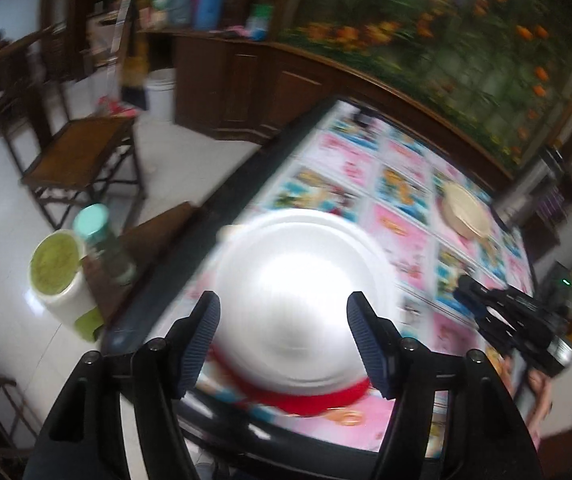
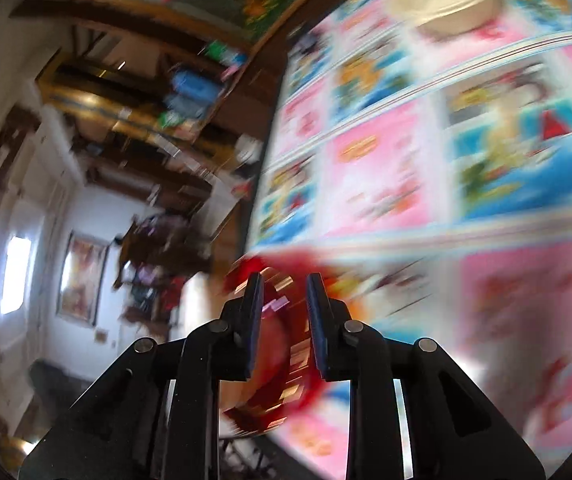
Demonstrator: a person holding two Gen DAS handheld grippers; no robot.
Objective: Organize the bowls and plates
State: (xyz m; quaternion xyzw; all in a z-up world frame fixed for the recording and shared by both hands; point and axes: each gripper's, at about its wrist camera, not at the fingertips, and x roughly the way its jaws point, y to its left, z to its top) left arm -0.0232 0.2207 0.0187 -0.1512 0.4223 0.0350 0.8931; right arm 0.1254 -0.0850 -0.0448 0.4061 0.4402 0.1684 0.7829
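A white plate [image 1: 298, 292] lies on a red-rimmed dish [image 1: 318, 400] at the near edge of the table [image 1: 366, 168] with the pink and blue picture cloth. My left gripper [image 1: 284, 316] is open, its fingers spread over the white plate. A cream bowl [image 1: 464, 210] sits farther back on the right; it also shows in the right wrist view [image 2: 448, 0]. My right gripper [image 2: 284, 292] shows at the right of the left wrist view [image 1: 486, 304]. Its jaws stand narrowly apart around a blurred red patterned dish [image 2: 282, 340]; the grip is unclear.
A white tub with green contents [image 1: 56, 272] and a jar with a teal lid [image 1: 98, 232] stand on a small side table left of the table. A wooden chair [image 1: 82, 152] stands on the tiled floor beyond. A dark wood cabinet [image 1: 246, 80] lines the back.
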